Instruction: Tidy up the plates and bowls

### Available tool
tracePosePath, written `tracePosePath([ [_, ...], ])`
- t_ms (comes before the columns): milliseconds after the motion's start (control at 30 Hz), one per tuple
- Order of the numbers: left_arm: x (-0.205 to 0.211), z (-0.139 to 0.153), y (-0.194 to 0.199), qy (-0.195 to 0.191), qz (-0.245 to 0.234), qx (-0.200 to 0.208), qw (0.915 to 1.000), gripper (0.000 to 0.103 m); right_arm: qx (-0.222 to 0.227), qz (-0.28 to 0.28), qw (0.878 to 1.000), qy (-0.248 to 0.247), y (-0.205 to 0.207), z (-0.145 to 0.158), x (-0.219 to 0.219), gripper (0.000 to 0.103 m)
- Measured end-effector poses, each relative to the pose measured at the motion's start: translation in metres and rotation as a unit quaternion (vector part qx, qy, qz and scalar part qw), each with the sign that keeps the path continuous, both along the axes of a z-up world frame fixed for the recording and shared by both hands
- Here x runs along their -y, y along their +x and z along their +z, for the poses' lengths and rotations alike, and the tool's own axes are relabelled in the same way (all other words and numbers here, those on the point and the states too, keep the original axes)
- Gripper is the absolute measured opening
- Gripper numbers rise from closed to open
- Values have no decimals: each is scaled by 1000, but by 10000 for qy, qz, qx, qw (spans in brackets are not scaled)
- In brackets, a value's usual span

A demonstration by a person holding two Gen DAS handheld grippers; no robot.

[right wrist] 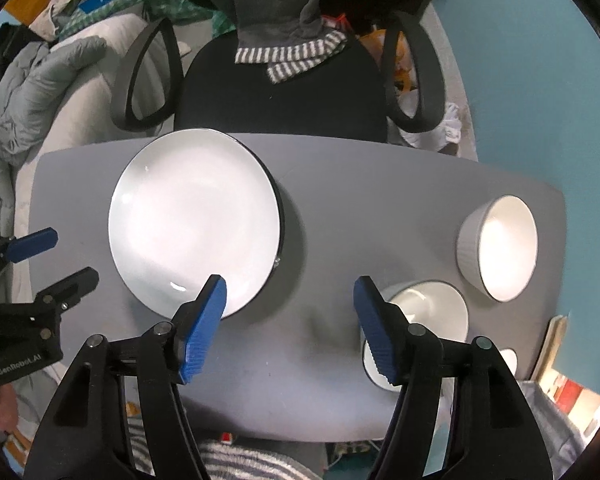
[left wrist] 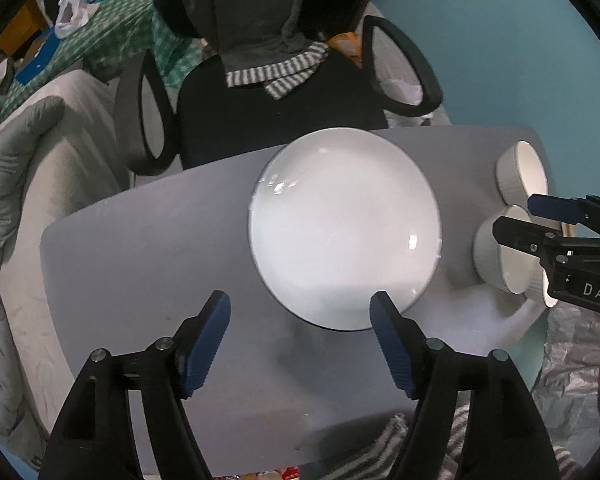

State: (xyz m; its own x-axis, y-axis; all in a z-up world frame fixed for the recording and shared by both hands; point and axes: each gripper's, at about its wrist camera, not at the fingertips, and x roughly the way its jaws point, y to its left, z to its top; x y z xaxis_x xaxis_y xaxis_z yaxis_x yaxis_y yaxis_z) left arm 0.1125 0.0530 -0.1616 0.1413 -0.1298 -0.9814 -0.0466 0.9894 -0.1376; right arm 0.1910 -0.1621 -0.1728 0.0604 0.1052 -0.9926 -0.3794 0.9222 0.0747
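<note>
Resting on grey table (right wrist: 340, 184), frame centre: white plate (right wrist: 196, 220) left of middle, two bowls at right, far bowl (right wrist: 500, 246) and near bowl (right wrist: 424, 320). Behind table, upper centre: black chair (right wrist: 280, 80) draped with striped cloth (right wrist: 292, 56). Teal wall (right wrist: 540, 60) upper right. Left gripper (left wrist: 300, 316) spread wide, empty, just short of plate rim. Right gripper (right wrist: 290, 300) spread wide, empty, between plate and near bowl.

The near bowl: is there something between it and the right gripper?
Nothing visible. The right gripper hangs open above bare grey table, and the near bowl sits just beside its right-hand pad. The plate lies on the other side and the far bowl beyond, both out of the way.
</note>
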Motion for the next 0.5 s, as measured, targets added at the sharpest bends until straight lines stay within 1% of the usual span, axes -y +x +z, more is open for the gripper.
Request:
tracePosePath([
  [100, 11, 5, 2, -134, -131, 5, 9998, 75, 41, -151, 9999, 20, -5, 7, 12, 67],
  [200, 25, 12, 2, -154, -303, 35, 9994, 75, 42, -343, 9994, 47, -10, 12, 28, 67],
  [300, 39, 19, -1, -190, -507, 81, 9985, 81, 33, -570, 9984, 53, -16, 18, 46, 67],
  [500, 69, 21, -8, -179, -987, 15, 9950, 81, 7, -1038, 9946, 25, -27, 26, 88, 68],
])
